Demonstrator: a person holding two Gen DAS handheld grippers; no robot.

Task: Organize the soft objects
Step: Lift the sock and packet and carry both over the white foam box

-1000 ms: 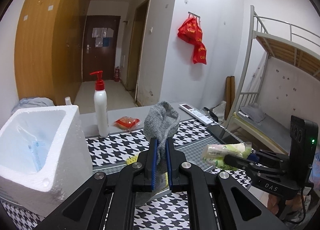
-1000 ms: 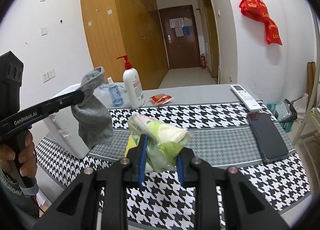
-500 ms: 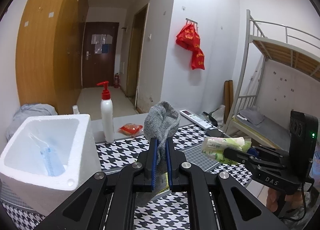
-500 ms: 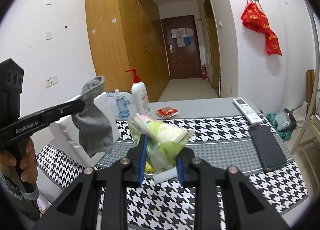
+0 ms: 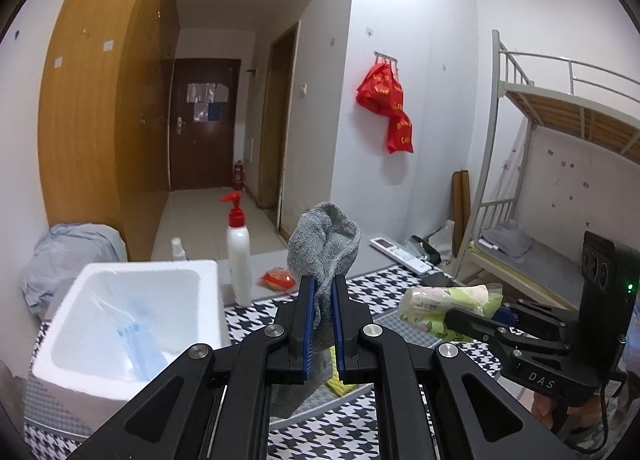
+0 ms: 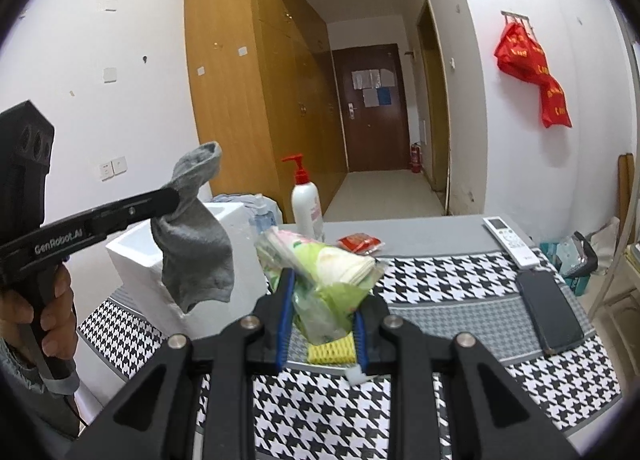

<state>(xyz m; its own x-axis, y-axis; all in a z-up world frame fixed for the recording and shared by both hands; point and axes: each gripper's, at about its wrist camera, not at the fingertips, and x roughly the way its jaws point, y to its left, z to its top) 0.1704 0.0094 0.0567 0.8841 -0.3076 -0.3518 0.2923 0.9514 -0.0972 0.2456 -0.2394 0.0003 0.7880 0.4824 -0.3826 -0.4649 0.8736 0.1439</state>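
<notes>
The left wrist camera sat just behind the left gripper (image 5: 322,320), raised above the table and facing down the room toward the dark brown wooden door (image 5: 204,124). The right wrist camera looked along the right gripper (image 6: 320,324) from further right, toward the same door (image 6: 374,106). Each view caught the other gripper at its edge. Both shared the white foam box (image 5: 120,312) (image 6: 138,260), the white pump bottle with red top (image 5: 238,256) (image 6: 306,198) and the black-and-white houndstooth tablecloth (image 5: 260,316) (image 6: 440,276).
</notes>
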